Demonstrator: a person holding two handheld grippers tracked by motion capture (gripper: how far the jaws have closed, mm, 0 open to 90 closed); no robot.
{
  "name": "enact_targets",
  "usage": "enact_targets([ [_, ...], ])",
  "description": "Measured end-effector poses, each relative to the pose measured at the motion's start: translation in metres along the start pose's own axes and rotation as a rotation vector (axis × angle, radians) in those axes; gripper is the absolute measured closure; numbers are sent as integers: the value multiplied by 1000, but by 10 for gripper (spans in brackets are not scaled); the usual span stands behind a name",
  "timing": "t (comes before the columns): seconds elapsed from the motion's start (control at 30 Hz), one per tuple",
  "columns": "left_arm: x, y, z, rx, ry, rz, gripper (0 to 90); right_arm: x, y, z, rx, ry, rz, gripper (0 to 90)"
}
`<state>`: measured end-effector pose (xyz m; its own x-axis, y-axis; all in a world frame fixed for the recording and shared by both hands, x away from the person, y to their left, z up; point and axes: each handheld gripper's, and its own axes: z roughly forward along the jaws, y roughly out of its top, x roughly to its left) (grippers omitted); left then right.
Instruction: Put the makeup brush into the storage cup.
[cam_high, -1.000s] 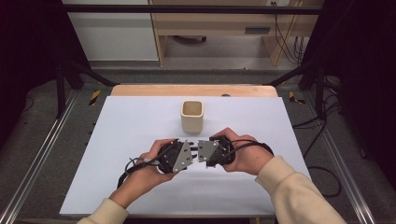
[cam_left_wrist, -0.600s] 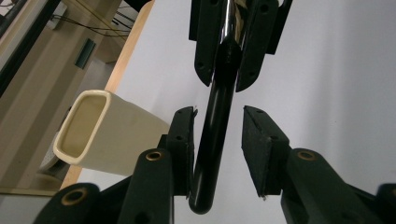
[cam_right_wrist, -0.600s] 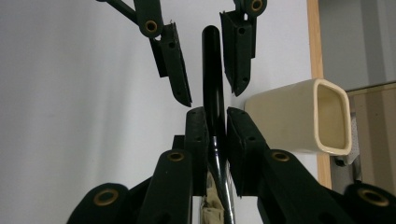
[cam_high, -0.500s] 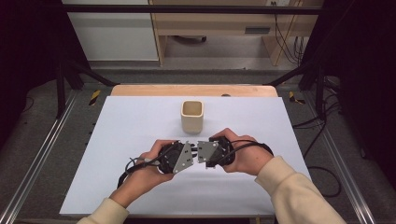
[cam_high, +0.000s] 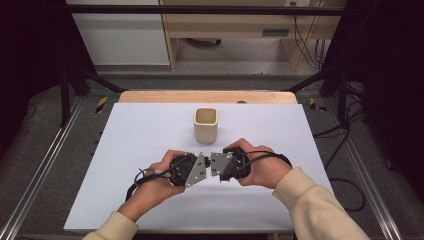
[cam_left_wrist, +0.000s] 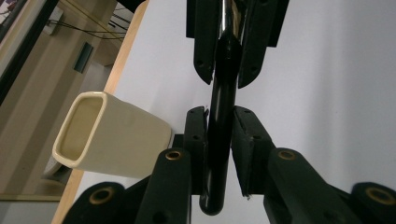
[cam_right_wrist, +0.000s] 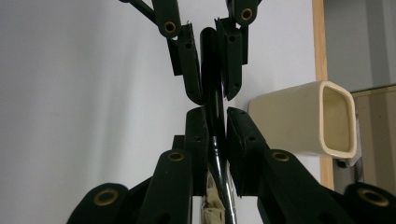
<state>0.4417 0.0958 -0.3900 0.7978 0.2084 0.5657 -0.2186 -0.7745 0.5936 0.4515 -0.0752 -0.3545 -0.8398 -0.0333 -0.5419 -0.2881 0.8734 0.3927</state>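
A slim black pen-like rod (cam_left_wrist: 219, 154) lies level between my two grippers, which face each other tip to tip above the white table top (cam_high: 125, 150). My left gripper (cam_left_wrist: 219, 121) has just been closing and is now shut on one end of the rod. My right gripper (cam_right_wrist: 215, 123) is shut on the other end, where a shiny metal section shows near its base. From above, the left gripper (cam_high: 194, 170) and right gripper (cam_high: 222, 164) meet in front of the person, a hand around each. A cream square cup (cam_high: 206, 125) stands upright just beyond them.
The cream cup (cam_left_wrist: 112, 137) sits close beside the jaws, and also appears in the right gripper view (cam_right_wrist: 303, 119). A wooden table edge (cam_high: 207, 96) runs along the far side. Black cables trail from both grippers toward the person.
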Motion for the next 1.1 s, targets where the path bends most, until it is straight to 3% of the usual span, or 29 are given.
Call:
enact_targets([
  [0.03,-1,0,0,-1,-4,-1,770,0,0,0,-1,-1,-3,786],
  [0.07,4,1,-4,67,-1,77,780,-1,0,0,-2,-2,-9,780],
  [0.1,-2,0,0,0,-7,-4,786,0,-1,1,-4,-8,-9,772],
  [0.13,4,1,-4,72,-4,75,787,0,-1,1,-5,-8,-11,758],
  [0.17,-2,0,0,8,-9,-3,787,0,-1,1,-7,-7,-10,708],
  [0.23,-1,-1,0,14,-16,-2,787,0,-1,2,-1,-17,2,614],
  [0.27,3,-1,-3,74,-19,67,787,0,-2,2,-1,-14,8,594],
  [0.43,3,-5,-4,84,-22,65,787,-1,-7,-1,7,-40,29,462],
  [0.63,3,-6,-4,77,-20,58,787,-3,-12,-4,9,-46,45,389],
  [0.7,3,-6,-4,75,-22,57,787,-1,-14,-3,-1,-66,64,285],
  [0.77,3,-7,-4,63,-21,41,787,-1,-15,-2,-1,-69,66,261],
  [0.97,3,-8,-6,77,-21,52,787,-1,-20,1,32,-70,75,166],
  [1.1,4,-10,-6,87,-23,59,787,-2,-23,3,54,-75,113,113],
])
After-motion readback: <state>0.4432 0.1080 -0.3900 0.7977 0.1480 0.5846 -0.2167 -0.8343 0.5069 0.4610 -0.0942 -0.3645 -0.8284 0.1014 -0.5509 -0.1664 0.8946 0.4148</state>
